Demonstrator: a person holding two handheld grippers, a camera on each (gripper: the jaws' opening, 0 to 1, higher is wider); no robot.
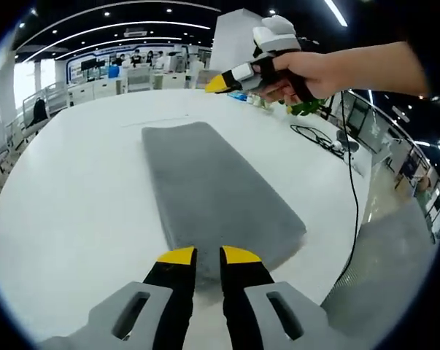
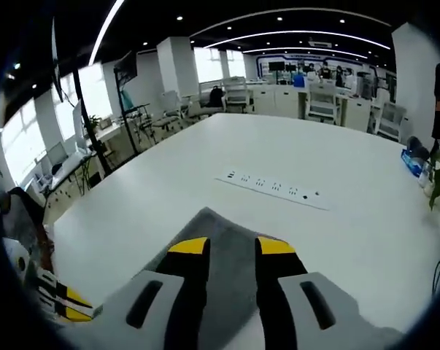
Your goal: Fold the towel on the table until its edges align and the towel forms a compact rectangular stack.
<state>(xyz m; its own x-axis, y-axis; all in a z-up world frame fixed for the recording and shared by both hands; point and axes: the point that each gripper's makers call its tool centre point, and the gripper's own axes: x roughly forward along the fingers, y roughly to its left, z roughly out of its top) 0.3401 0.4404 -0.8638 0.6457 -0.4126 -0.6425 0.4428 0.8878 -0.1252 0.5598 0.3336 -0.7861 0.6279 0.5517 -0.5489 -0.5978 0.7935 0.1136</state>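
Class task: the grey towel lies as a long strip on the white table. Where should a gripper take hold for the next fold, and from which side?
Probably the short end of the towel nearest the left gripper, approached low from that end: the edge lies flat, and the strip's length runs away for folding over.

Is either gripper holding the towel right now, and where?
Neither holds it: the left gripper is open over the towel's near end, the right gripper open above its far corner.

1. The left gripper view looks from low over the near end of the grey towel (image 1: 216,193), along its length across the white tabletop (image 1: 74,197), with the right gripper (image 1: 223,82) raised at the far end.
2. The right gripper view faces back, close above the towel's opposite end (image 2: 230,273).
3. Both views share towel and tabletop.
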